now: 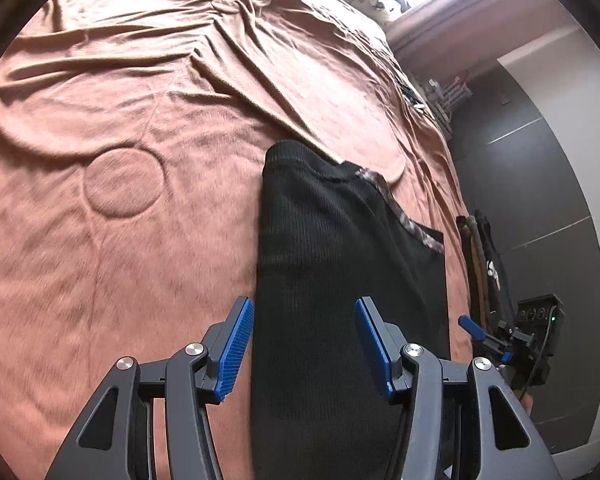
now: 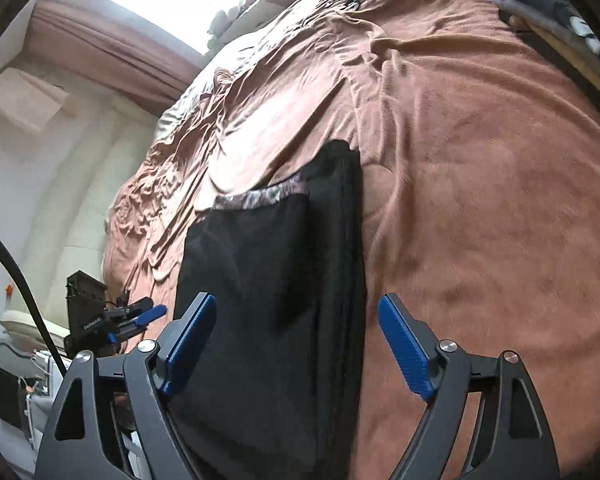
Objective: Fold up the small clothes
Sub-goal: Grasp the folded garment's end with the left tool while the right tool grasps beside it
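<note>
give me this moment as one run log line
stage: fold in progress | black garment lying folded lengthwise on brown bedspread | left gripper: open, over garment | right gripper: open, over garment | held: nothing

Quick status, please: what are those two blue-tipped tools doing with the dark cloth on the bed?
Left hand-held gripper open, right hand-held gripper open, neither pinching cloth. Black ribbed garment with patterned trim lies folded lengthwise on rust-brown bedspread. Nothing in the way.

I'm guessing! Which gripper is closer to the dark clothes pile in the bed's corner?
Right. The right gripper faces the dark clothes pile; the left gripper is farther, beyond the black garment.
</note>
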### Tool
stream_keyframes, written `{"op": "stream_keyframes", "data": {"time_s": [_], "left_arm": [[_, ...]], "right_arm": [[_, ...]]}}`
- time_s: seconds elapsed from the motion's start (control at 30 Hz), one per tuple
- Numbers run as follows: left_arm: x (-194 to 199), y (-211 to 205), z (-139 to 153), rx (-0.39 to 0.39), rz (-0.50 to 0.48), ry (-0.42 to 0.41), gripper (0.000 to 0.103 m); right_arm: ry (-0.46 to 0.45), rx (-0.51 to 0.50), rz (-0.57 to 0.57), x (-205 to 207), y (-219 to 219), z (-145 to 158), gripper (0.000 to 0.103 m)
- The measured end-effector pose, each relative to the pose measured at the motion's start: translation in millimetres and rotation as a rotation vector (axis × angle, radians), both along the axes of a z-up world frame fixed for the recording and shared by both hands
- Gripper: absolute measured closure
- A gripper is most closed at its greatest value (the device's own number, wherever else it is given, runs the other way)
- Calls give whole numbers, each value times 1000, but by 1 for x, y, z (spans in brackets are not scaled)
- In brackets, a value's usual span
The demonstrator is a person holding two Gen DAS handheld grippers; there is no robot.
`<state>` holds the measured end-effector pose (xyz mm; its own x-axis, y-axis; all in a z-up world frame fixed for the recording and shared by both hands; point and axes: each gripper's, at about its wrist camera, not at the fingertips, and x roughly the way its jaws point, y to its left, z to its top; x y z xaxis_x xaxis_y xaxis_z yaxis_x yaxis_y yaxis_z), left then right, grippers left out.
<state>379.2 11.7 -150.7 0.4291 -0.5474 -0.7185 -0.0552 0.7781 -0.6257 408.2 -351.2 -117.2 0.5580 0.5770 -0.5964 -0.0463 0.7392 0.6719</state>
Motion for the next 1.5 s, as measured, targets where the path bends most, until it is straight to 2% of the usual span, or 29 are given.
{"op": "stream_keyframes", "data": {"time_s": [0.1, 0.23, 0.4, 0.63, 0.7, 0.83, 1.03, 1.17, 1.23, 1.5], "left_arm": [[14, 1, -3, -2, 0, 5, 48], [28, 1, -6, -8, 4, 5, 48], [48, 2, -10, -22, 0, 6, 48], [74, -2, -21, -29, -14, 24, 48], [80, -2, -24, -31, -18, 31, 49], [91, -4, -30, -24, -24, 39, 50], [107, -1, -38, -56, -22, 45, 57], [113, 3, -45, -122, -9, 48, 60], [114, 0, -46, -129, -16, 44, 60], [112, -3, -47, -135, -47, 37, 66]], "right_arm": [[17, -17, 7, 21, 1, -6, 21], [35, 48, 27, 46, 0, -18, 21], [28, 72, 48, 69, 1, -24, 21], [51, 69, 77, 95, 1, -37, 21], [52, 84, 94, 101, 2, -39, 24], [69, 125, 140, 111, 7, -45, 39], [75, 140, 167, 124, 9, -50, 39], [75, 156, 172, 132, 12, -53, 53], [73, 162, 171, 136, 15, -56, 58], [59, 69, 170, 137, 30, -51, 60]]}}
